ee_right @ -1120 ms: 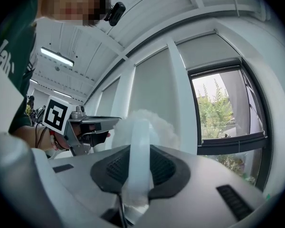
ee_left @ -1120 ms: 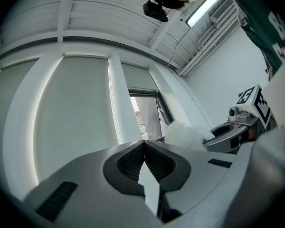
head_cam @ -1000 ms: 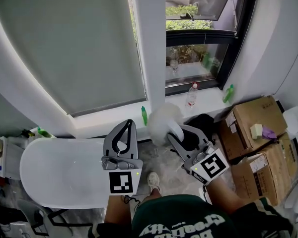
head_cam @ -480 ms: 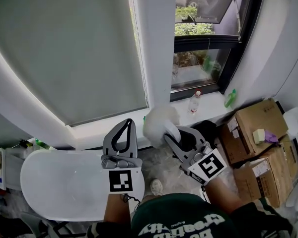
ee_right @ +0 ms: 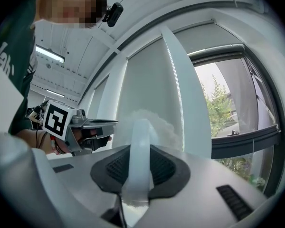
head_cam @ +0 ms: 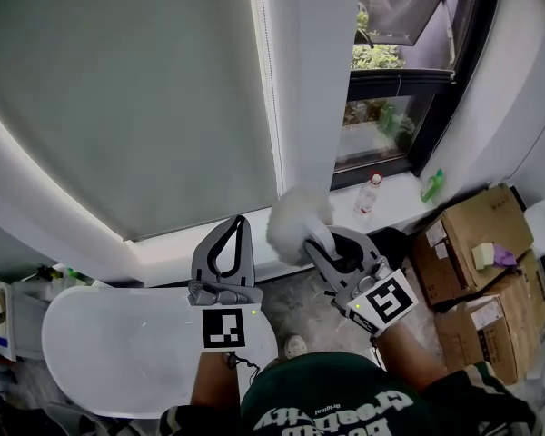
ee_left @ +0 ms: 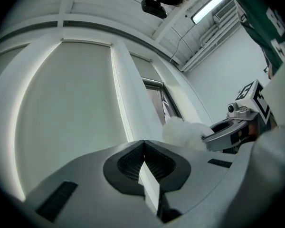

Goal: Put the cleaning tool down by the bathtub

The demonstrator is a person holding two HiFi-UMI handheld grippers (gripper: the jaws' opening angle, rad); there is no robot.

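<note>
The cleaning tool is a brush with a fluffy white head (head_cam: 293, 222) and a pale plastic handle (ee_right: 139, 152). My right gripper (head_cam: 317, 246) is shut on that handle and holds the head up in front of the window pillar. In the right gripper view the head (ee_right: 143, 121) rises just past the jaws. My left gripper (head_cam: 240, 222) hangs beside it to the left, over the tub's right end, with its jaws shut and nothing between them (ee_left: 143, 145). The white bathtub (head_cam: 118, 348) lies below at the lower left.
A grey roller blind (head_cam: 127, 98) fills the wall ahead. On the window sill stand a clear bottle (head_cam: 368, 193) and a green bottle (head_cam: 431, 185). Cardboard boxes (head_cam: 468, 234) are stacked at the right, with a dark bag (head_cam: 395, 240) beside them. A shoe (head_cam: 296, 345) is on the floor.
The sill, bottles and tub have slid a little down and to the right in the head view. Both grippers keep their places in it, and the right grip on the tool is unchanged.
</note>
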